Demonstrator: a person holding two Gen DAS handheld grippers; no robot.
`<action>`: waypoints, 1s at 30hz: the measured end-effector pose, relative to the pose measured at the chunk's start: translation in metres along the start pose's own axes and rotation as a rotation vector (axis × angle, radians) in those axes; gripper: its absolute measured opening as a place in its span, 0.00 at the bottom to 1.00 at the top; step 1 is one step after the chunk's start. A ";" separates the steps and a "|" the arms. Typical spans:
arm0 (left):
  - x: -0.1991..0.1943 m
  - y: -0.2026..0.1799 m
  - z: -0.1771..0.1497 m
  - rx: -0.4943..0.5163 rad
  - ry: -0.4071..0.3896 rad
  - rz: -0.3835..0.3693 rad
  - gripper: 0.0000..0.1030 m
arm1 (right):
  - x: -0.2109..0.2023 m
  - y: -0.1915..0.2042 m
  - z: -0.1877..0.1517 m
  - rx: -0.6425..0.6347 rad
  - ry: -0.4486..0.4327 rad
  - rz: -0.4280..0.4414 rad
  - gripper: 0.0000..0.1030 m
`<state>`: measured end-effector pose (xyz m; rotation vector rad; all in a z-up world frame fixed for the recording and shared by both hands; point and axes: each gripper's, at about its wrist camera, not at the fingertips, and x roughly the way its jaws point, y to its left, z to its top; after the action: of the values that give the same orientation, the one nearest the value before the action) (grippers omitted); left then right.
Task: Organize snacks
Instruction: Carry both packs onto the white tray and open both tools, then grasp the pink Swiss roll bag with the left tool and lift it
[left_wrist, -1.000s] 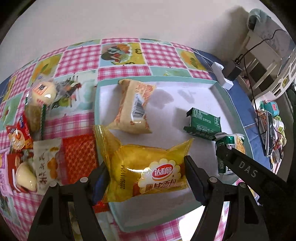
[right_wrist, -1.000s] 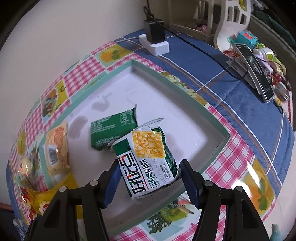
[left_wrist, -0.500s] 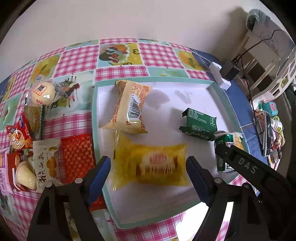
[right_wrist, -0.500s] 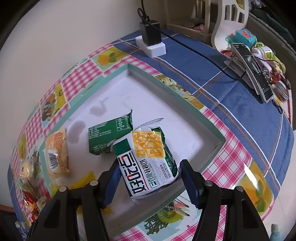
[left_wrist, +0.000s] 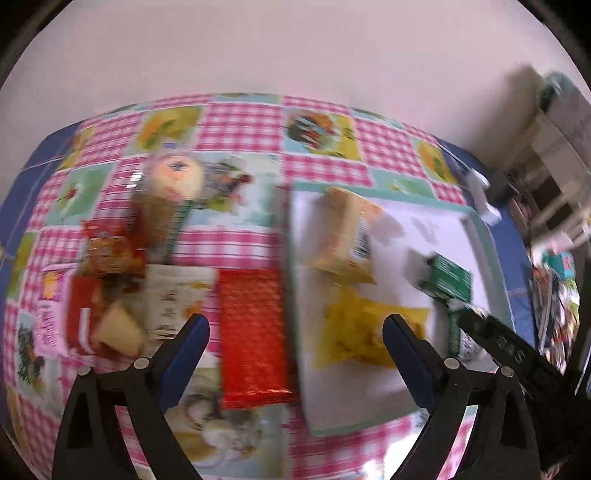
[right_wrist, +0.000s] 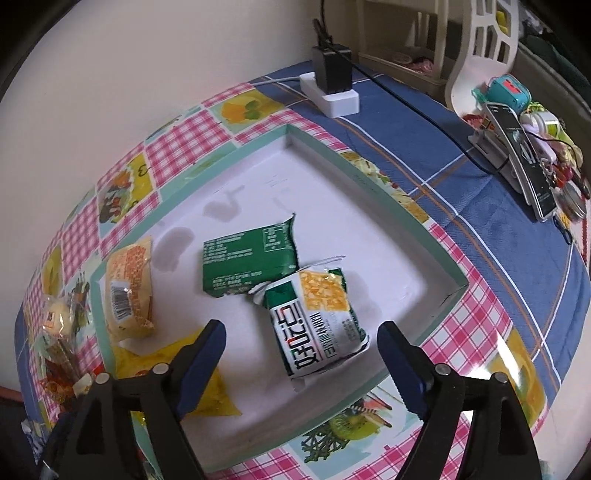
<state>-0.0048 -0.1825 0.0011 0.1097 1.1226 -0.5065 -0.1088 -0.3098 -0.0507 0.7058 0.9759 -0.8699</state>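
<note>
Checkered tablecloth (right_wrist: 177, 147) against a plain wall, with a shallow tray (right_wrist: 369, 177) holding four packs so far; the green-and-white snack pack (right_wrist: 317, 328) lies near the tray's front edge, touching the green pack (right_wrist: 247, 262); orange pack (right_wrist: 129, 288) and yellow pack (left_wrist: 365, 328) sit toward the left edge; right gripper (right_wrist: 301, 354) gapes wide and empty above it; left gripper (left_wrist: 295, 347) is wide too, over the red pack (left_wrist: 253, 332) just outside the tray's left edge, probably next in line.

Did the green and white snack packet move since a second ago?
Yes. The green and white packet left the right tongs, now open, and lies flat in the tray beside the dark green packet.
</note>
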 end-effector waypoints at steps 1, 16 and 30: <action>-0.001 0.005 0.001 -0.016 -0.006 0.013 0.93 | -0.001 0.003 -0.001 -0.012 0.001 0.004 0.86; -0.025 0.129 0.008 -0.294 -0.023 0.278 0.93 | -0.021 0.066 -0.023 -0.203 -0.029 0.113 0.99; -0.046 0.214 -0.009 -0.520 -0.012 0.258 0.93 | -0.039 0.151 -0.077 -0.420 0.022 0.319 0.99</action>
<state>0.0665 0.0248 0.0019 -0.1993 1.1763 0.0228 -0.0200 -0.1623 -0.0277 0.4904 0.9921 -0.3609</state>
